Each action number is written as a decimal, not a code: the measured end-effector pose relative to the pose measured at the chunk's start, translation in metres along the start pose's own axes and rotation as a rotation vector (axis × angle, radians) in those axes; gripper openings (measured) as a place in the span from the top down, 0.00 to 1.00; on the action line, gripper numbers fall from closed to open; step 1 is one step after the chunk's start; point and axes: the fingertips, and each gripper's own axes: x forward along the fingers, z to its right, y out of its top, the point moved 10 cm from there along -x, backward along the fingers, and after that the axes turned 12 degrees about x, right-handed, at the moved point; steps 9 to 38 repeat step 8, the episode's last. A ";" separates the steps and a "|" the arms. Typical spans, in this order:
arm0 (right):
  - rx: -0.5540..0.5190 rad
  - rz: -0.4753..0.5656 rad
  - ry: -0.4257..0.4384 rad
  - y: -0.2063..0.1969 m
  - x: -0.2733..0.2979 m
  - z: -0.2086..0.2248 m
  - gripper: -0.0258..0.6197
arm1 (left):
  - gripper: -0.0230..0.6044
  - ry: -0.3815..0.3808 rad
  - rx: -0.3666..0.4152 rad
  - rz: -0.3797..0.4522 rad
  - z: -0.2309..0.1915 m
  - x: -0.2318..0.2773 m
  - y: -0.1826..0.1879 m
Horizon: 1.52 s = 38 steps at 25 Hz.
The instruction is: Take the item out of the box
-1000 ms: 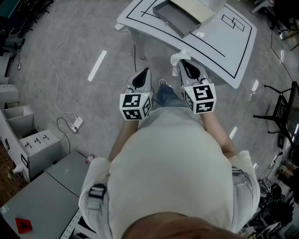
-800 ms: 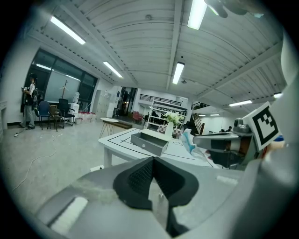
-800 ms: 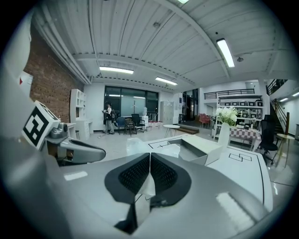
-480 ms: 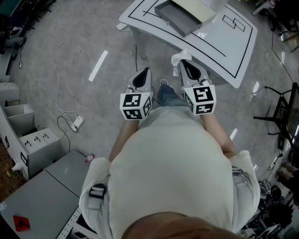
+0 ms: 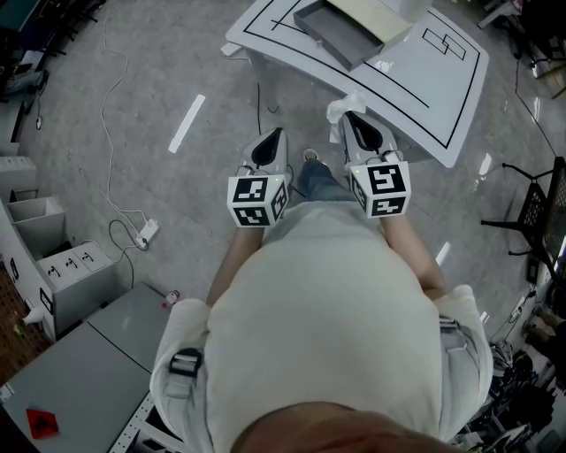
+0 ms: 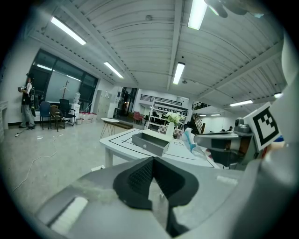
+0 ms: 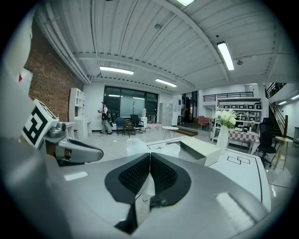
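Head view looks down on a person standing just short of a white table (image 5: 442, 97) marked with black lines, a gripper in each hand held out at waist level. The right gripper (image 5: 347, 117) has its jaws pressed together on a crumpled clear plastic packet (image 5: 340, 106). The packet hangs at the table's near edge, well apart from the grey box (image 5: 329, 34). That box sits open farther in on the table, with a cream lid (image 5: 371, 18) lying across its far part. The left gripper (image 5: 274, 134) hovers off the table's near edge, beside the right one and over the floor. Its own view shows the pads meeting with nothing between them.
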 end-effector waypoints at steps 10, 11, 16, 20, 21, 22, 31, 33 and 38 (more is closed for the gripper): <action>-0.005 0.007 0.003 0.003 0.004 0.002 0.96 | 0.96 -0.002 -0.003 -0.001 -0.002 0.004 0.001; -0.005 0.007 0.003 0.003 0.004 0.002 0.96 | 0.96 -0.002 -0.003 -0.001 -0.002 0.004 0.001; -0.005 0.007 0.003 0.003 0.004 0.002 0.96 | 0.96 -0.002 -0.003 -0.001 -0.002 0.004 0.001; -0.005 0.007 0.003 0.003 0.004 0.002 0.96 | 0.96 -0.002 -0.003 -0.001 -0.002 0.004 0.001; -0.005 0.007 0.003 0.003 0.004 0.002 0.96 | 0.96 -0.002 -0.003 -0.001 -0.002 0.004 0.001; -0.005 0.007 0.003 0.003 0.004 0.002 0.96 | 0.96 -0.002 -0.003 -0.001 -0.002 0.004 0.001; -0.005 0.007 0.003 0.003 0.004 0.002 0.96 | 0.96 -0.002 -0.003 -0.001 -0.002 0.004 0.001; -0.005 0.007 0.003 0.003 0.004 0.002 0.96 | 0.96 -0.002 -0.003 -0.001 -0.002 0.004 0.001; -0.005 0.007 0.003 0.003 0.004 0.002 0.96 | 0.96 -0.002 -0.003 -0.001 -0.002 0.004 0.001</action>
